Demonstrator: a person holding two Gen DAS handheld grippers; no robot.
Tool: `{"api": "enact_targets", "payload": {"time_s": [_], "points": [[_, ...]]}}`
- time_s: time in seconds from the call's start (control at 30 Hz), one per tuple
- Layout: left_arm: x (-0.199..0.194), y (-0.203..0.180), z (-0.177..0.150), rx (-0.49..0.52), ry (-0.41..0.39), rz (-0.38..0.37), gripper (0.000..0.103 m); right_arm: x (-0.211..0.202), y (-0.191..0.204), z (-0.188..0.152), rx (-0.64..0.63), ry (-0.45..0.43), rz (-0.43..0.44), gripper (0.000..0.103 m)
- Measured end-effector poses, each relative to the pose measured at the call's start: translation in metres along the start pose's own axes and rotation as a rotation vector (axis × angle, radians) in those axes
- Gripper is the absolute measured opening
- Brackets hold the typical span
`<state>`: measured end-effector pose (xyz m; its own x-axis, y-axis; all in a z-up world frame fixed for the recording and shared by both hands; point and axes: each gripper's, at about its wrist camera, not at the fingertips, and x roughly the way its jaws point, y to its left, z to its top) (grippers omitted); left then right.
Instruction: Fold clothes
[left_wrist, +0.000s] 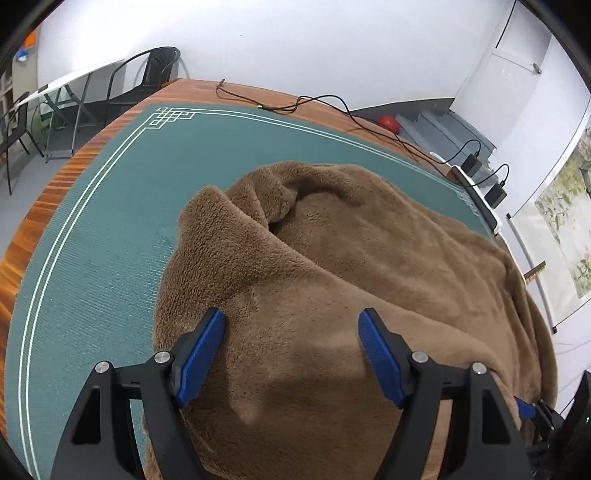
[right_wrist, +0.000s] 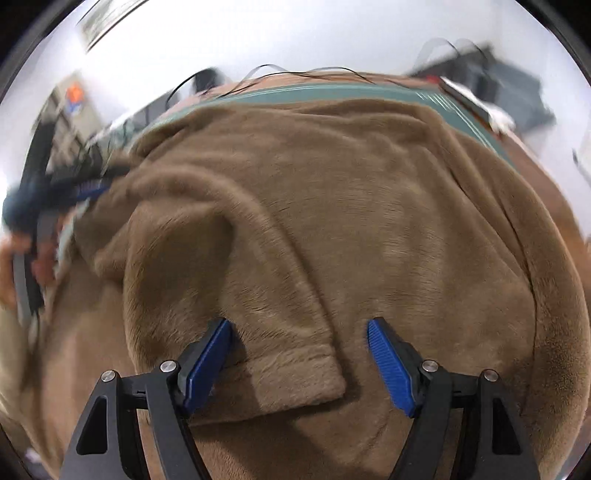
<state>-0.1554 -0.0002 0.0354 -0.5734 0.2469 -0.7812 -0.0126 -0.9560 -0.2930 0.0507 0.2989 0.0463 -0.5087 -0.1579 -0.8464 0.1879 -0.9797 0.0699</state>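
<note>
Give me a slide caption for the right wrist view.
Open right claw poised over the sleeve cuff of a brown fleece garment spread on the green mat.

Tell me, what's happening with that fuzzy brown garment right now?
Left gripper and right gripper open, holding nothing. Brown fleece garment rumpled on green mat, sleeve cuff under right gripper. Nothing blocking.

The left gripper (left_wrist: 291, 321) is angling steeply downward, its blue pads (left_wrist: 201, 356) standing wide apart with nothing pinched between them. The right gripper (right_wrist: 299, 330) is tilting down likewise, jaws spread and gripping nothing. In the right wrist view the left gripper is showing at the far left (blurred), a hand (right_wrist: 14, 258) wrapping its handle.
</note>
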Motion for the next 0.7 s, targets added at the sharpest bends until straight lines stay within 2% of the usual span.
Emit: {"api": "enact_targets", "payload": {"time_s": [0.1, 0.13, 0.2, 0.3, 0.4, 0.57, 0.7], "points": [[0.003, 0.004, 0.001, -0.007, 0.000, -0.007, 0.079, -0.004, 0.010, -0.008, -0.067, -0.016, -0.026, 0.076], [0.003, 0.005, 0.000, -0.005, -0.002, -0.007, 0.079, -0.005, 0.009, -0.009, -0.062, -0.020, -0.012, 0.071], [0.004, 0.006, 0.000, 0.000, -0.006, -0.007, 0.079, -0.008, 0.009, -0.010, -0.064, -0.030, 0.001, 0.051], [0.005, 0.008, 0.000, -0.002, -0.009, -0.012, 0.079, -0.012, 0.012, -0.011, -0.081, -0.048, 0.007, 0.036], [0.006, 0.009, 0.000, -0.004, -0.013, -0.018, 0.079, -0.019, 0.010, -0.009, -0.069, -0.071, 0.014, 0.027], [0.006, 0.008, -0.002, 0.009, -0.020, -0.015, 0.079, -0.037, 0.000, -0.002, -0.021, -0.148, -0.003, 0.023], [0.006, 0.007, -0.003, 0.020, -0.024, -0.009, 0.080, -0.037, 0.004, -0.002, -0.030, -0.154, -0.020, 0.023]]}}
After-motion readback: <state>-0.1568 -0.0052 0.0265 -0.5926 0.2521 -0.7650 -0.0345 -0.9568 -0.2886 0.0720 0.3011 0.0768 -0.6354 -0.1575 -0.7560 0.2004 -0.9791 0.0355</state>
